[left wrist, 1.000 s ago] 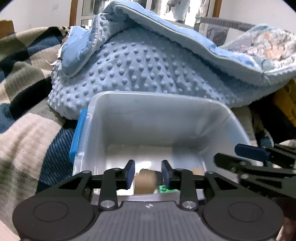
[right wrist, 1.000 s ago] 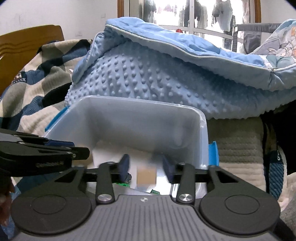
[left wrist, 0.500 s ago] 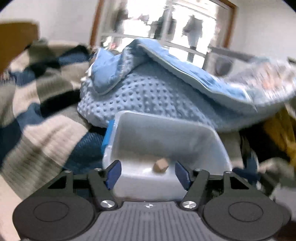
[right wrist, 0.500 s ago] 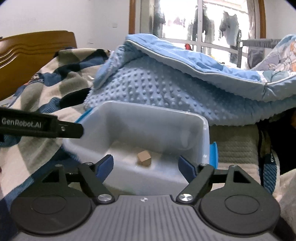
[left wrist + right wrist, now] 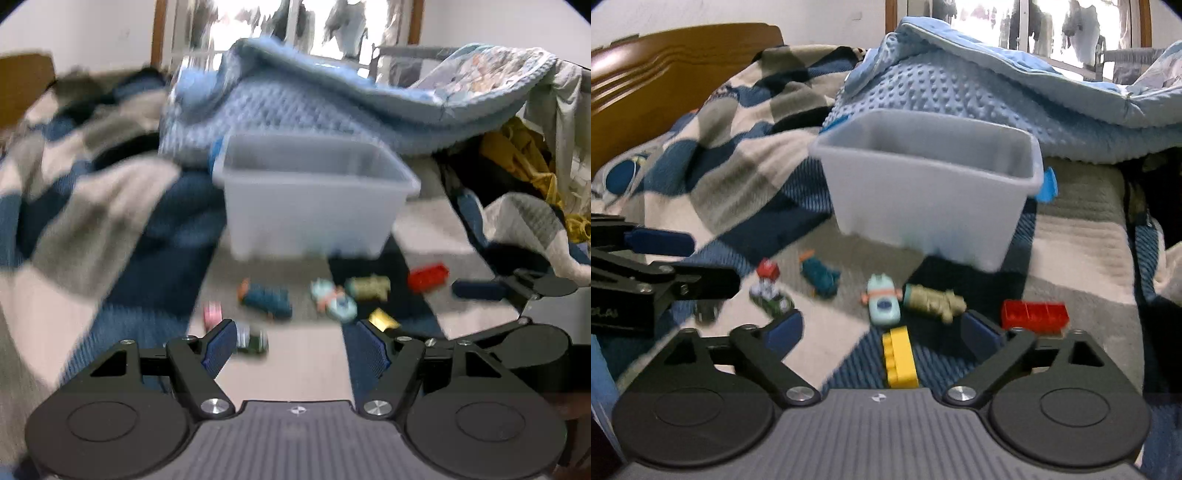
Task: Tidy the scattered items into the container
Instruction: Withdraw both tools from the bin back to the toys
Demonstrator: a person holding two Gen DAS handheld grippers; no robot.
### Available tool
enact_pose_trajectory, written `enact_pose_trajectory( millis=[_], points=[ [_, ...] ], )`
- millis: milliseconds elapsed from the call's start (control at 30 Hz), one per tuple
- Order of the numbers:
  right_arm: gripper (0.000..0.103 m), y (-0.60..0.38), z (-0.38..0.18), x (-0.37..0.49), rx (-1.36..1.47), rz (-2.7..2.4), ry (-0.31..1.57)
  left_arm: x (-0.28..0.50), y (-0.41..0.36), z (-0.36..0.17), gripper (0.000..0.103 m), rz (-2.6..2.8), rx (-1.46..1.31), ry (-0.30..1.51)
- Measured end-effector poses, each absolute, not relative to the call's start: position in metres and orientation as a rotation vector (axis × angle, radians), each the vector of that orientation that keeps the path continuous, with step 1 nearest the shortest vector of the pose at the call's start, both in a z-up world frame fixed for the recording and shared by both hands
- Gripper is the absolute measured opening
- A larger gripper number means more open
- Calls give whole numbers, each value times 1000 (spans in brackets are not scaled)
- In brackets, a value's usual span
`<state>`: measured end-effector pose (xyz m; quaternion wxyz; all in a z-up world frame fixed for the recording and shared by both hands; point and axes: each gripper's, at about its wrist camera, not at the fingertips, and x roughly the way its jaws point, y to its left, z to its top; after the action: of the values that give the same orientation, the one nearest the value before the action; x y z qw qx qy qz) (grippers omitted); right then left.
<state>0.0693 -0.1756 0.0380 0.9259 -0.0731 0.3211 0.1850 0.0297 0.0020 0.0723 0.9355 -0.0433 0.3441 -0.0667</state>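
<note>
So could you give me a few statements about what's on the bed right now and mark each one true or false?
1. Both claws are open and hold nothing. True: left claw and right claw gape with nothing between the fingers.
2. The red brick lies inside the plastic bin. False: it lies on the blanket, in front of the bin.
3. The yellow brick lies nearest the right claw. True.
4. The bin has tipped onto its side. False: it stands upright, opening upward.
5. The teal toy rests on the dotted blue blanket. False: that blanket is behind the bin.
</note>
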Motion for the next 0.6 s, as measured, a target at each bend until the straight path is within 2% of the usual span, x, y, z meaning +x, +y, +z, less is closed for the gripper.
enact_pose_trajectory(
  millis=[300, 400, 600],
  points=[
    [103, -155, 10, 29, -366, 328, 559, 1, 43, 30, 74, -43, -176, 764],
    [103, -150, 0, 31, -421, 322, 610, 6, 55, 25, 74, -5, -211, 757],
    [101, -165, -6, 37, -271, 366, 626, 31, 71, 11, 73, 59, -313, 762]
  ],
)
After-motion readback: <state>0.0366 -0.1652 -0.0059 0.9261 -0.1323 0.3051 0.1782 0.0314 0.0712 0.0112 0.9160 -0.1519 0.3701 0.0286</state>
